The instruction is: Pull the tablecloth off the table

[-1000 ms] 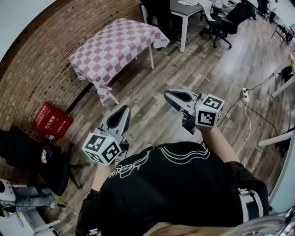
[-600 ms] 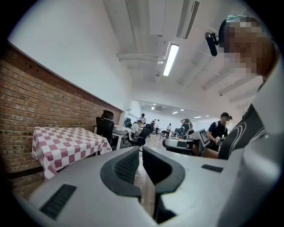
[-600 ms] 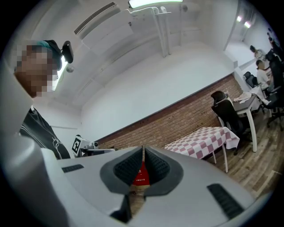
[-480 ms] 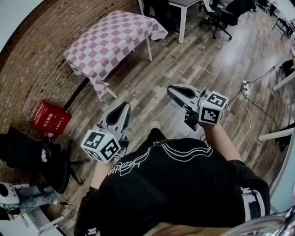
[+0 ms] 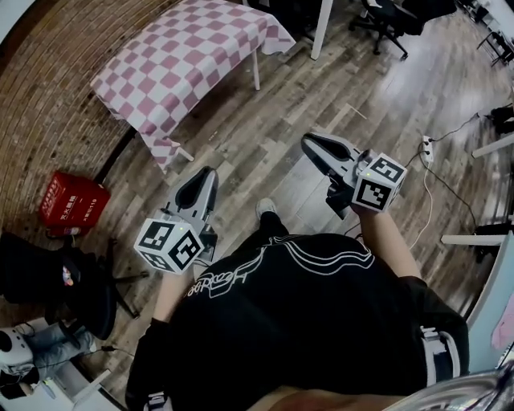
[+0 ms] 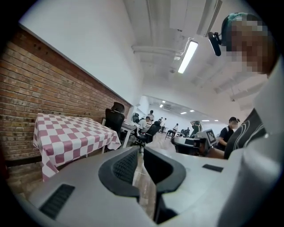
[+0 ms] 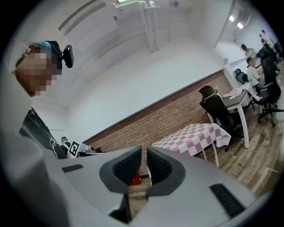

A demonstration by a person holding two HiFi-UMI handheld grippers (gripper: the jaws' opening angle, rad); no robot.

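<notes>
A pink-and-white checked tablecloth (image 5: 185, 68) covers a white-legged table against the brick wall, at the head view's upper left; it also shows in the left gripper view (image 6: 71, 135) and the right gripper view (image 7: 195, 135). Both grippers are held in the air well short of the table. My left gripper (image 5: 205, 172) points at the table; its jaws are opening from nearly together, with nothing between them (image 6: 141, 150). The right gripper (image 5: 309, 143) is shut and empty (image 7: 144, 150).
A red crate (image 5: 71, 202) sits on the wood floor by the wall, left of the table. A black chair (image 5: 48, 281) stands at the near left. A power strip (image 5: 426, 148) with cables lies at the right. Desks and office chairs (image 5: 385, 16) stand beyond the table.
The table has drifted up and left in the head view. A shoe now shows on the floor between the grippers. Both grippers kept their pose.
</notes>
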